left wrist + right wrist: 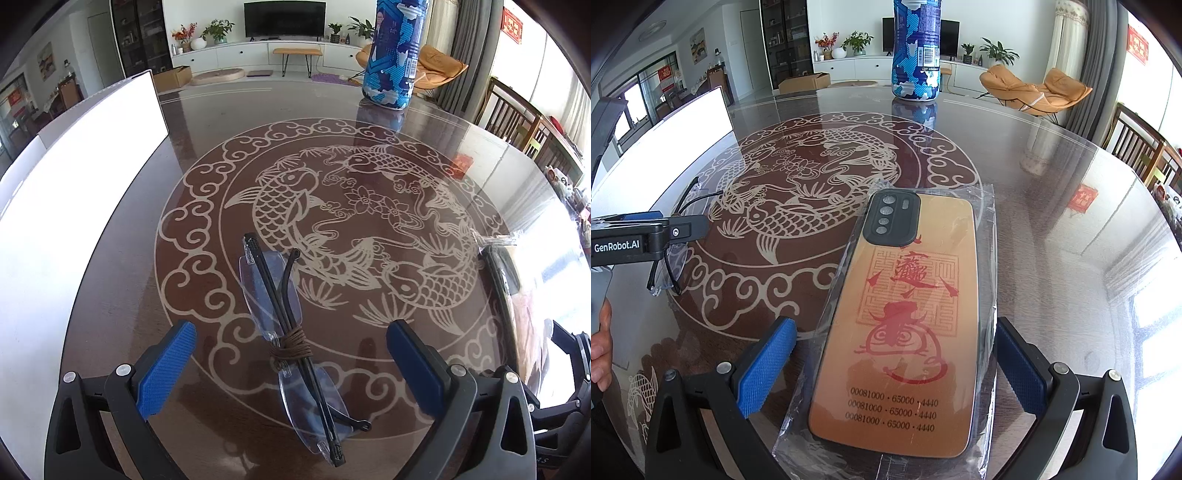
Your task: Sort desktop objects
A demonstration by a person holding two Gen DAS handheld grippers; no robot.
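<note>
Your left hand-held gripper (291,354) is spread wide around the folded rimless glasses (295,339); your right hand-held gripper (895,363), also open, straddles the bagged phone case (905,314).

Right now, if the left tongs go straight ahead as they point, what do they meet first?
The folded glasses, already lying between the open left tongs. Past them the table looks bare up to the blue bottle, which seems right of that line; depth is unclear.

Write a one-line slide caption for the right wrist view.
Open right gripper straddling a bagged orange phone case on the glass table, blue bottle behind.
</note>
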